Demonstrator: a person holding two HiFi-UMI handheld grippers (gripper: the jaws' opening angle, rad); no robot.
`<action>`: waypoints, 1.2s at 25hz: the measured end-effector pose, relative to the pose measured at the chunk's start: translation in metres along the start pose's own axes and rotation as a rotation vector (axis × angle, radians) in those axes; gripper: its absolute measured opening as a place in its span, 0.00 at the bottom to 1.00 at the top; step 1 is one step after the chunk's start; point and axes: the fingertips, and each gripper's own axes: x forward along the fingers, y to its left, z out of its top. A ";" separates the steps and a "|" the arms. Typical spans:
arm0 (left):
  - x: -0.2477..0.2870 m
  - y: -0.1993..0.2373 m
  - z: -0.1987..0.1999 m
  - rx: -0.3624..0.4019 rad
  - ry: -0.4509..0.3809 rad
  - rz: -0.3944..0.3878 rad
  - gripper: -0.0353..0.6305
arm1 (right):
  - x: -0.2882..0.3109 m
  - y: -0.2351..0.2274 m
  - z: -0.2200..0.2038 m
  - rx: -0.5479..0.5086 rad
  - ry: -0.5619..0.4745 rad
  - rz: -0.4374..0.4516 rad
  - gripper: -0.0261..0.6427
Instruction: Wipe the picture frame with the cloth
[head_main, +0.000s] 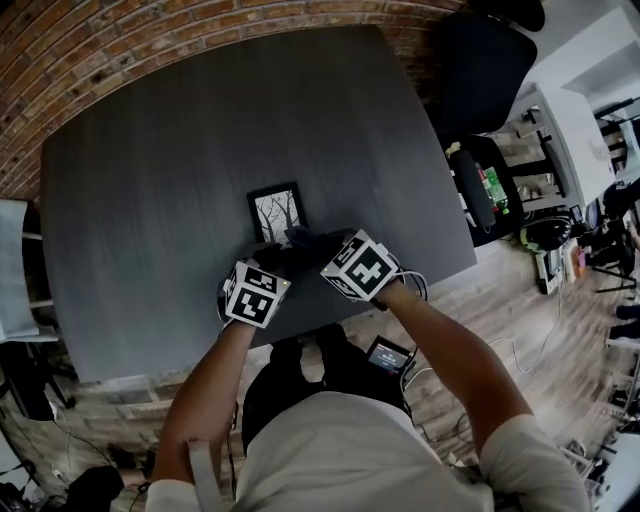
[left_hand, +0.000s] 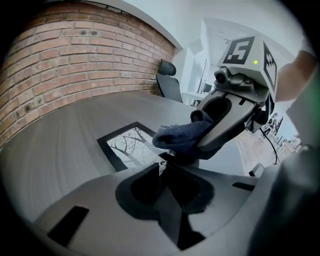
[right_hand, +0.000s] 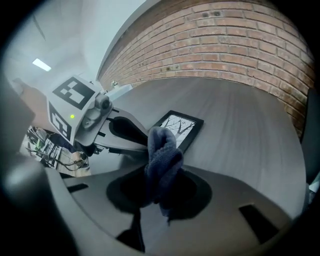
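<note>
Blue-grey terry cloth (right_hand: 165, 152) stands bunched and upright between the jaws of the right claw (right_hand: 160, 192), which are clamped on its lower folds with a loose tail hanging below. The wad sits over the near end of the picture frame (left_hand: 127, 147), beside the left claw (left_hand: 162, 172). That claw's jaws are drawn narrow, and their tips meet the frame's near edge. They seem to be nipping it to steady it, though the dark pads make the contact hard to confirm. The frame lies flat on the grey desk (head_main: 180, 150), black border round a print of bare trees, near the front edge and just ahead of both claws.

Several things could go wrong from here:

- **Thin hold on the frame:** The left claw grips only a thin edge. A firm push of the cloth away from the person could pull the frame free and send it skating over the smooth desk.
- **Hard jaw tip on the glass:** The cloth is a narrow roll, not a pad. Tilting the right claw too low could bring a hard jaw tip onto the glass in place of fabric.
- **Cloth dragging loose:** The wad could work out of the jaws if it catches on the raised border.
- **Crowded claws:** The two claws sit very close together, so a wide sideways stroke could knock one against the other and shift the frame.
</note>
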 end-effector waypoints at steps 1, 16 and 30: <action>0.000 -0.003 -0.002 -0.007 -0.001 -0.008 0.14 | 0.000 0.000 -0.001 0.007 -0.006 -0.007 0.19; -0.017 0.035 -0.013 0.193 0.033 -0.037 0.11 | -0.004 -0.002 -0.004 0.207 -0.152 -0.145 0.19; -0.018 0.034 -0.013 0.171 -0.049 -0.068 0.10 | 0.016 0.035 0.007 0.262 -0.228 -0.236 0.19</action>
